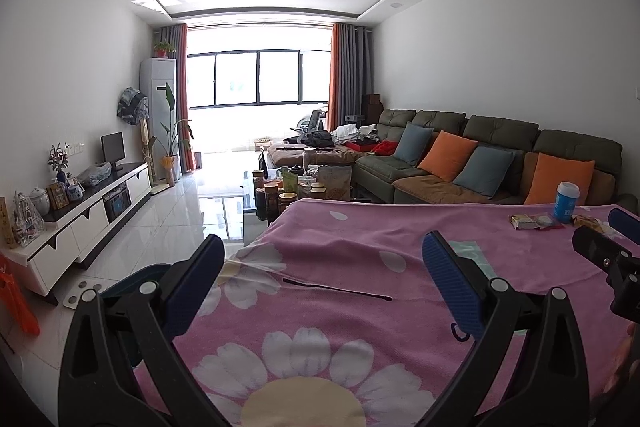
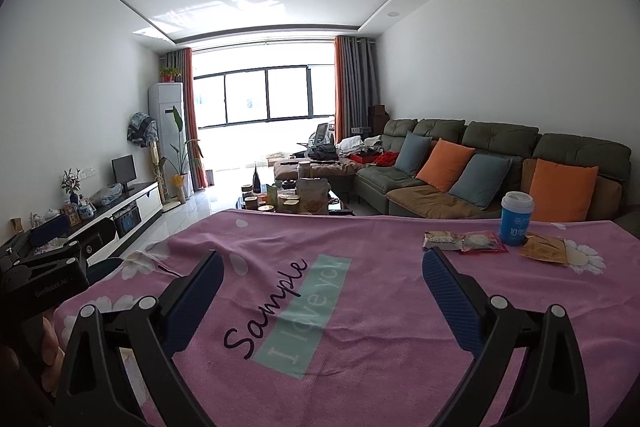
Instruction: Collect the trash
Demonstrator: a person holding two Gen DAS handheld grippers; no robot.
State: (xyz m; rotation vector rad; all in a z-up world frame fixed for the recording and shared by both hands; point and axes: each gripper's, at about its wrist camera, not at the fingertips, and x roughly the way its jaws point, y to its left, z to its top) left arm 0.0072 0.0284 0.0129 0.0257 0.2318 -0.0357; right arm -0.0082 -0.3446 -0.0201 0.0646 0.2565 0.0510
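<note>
1. Trash was found at the far right of the pink flower-printed cloth [image 2: 360,367] covering the table: a pale crinkled snack packet [image 2: 442,241], a red-edged clear wrapper [image 2: 482,242] touching it, and a flat brown wrapper [image 2: 545,250].
2. A blue paper cup with white lid [image 2: 516,219] was seen upright between the wrappers.
3. The left gripper [image 1: 320,281] was held over the cloth, jaws spread, nothing grasped.
4. The right gripper [image 2: 322,285] was likewise released and empty, short of the trash.
</note>
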